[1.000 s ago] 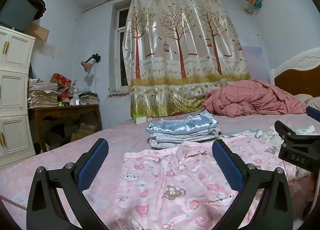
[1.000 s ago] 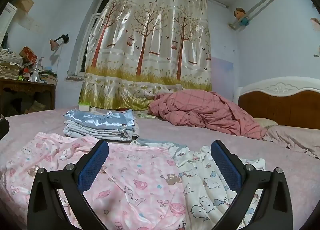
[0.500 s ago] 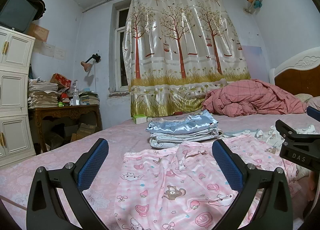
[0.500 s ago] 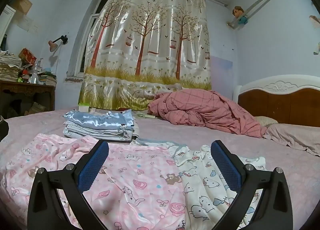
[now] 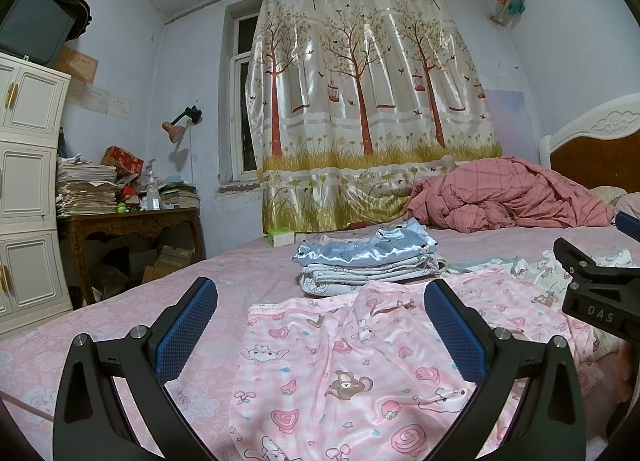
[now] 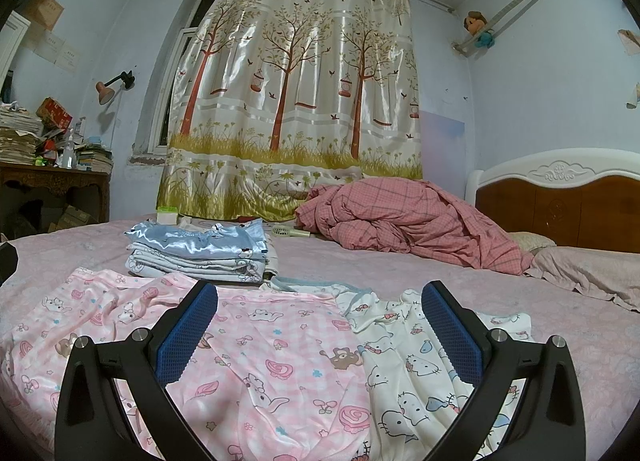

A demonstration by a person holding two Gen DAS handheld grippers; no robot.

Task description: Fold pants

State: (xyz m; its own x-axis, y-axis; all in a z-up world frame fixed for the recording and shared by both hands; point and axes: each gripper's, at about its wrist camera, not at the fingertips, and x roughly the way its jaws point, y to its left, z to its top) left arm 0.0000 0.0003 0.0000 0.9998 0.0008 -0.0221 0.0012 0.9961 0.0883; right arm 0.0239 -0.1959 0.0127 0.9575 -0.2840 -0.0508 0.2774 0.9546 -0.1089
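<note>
Pink cartoon-print pants [image 5: 340,365] lie spread and wrinkled on the pink bed [image 5: 224,281]; they also show in the right wrist view [image 6: 256,345]. My left gripper [image 5: 320,321] hovers open over their left part, holding nothing. My right gripper [image 6: 320,325] is open and empty above the seam between the pink pants and white cat-print pants [image 6: 416,357]. The right gripper's body shows at the right edge of the left wrist view [image 5: 596,293].
A stack of folded clothes topped with blue satin [image 5: 368,261] sits just beyond the pants, also in the right wrist view [image 6: 200,253]. A crumpled pink plaid quilt [image 6: 408,221] lies by the headboard [image 6: 560,197]. A cluttered desk [image 5: 128,217] and white cabinet [image 5: 24,189] stand left.
Almost nothing has moved. Both grippers stay open above the clothes, with only a slight drift of the right wrist view.
</note>
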